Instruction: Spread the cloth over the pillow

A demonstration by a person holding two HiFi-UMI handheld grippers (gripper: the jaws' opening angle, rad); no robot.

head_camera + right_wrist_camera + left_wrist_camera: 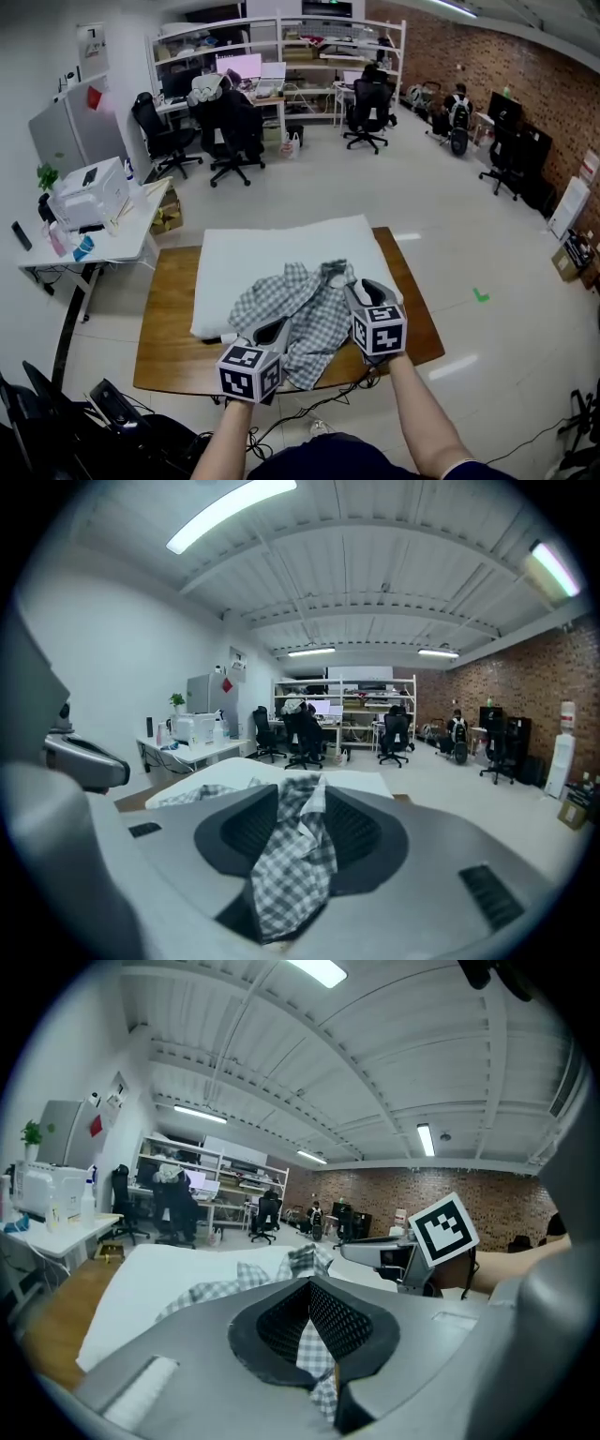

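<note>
Checked cloth (302, 309) bunched up on the white pillow (281, 248), nowhere near spread yet

The pillow lies flat on the wooden table (169, 323) and the cloth sits in a crumpled heap on its near half, spilling over the near edge. Left gripper (311, 1309) has its jaws pinched together on a fold of the cloth. Right gripper (298, 827) has its jaws apart, with cloth draped loosely through the gap.
</note>
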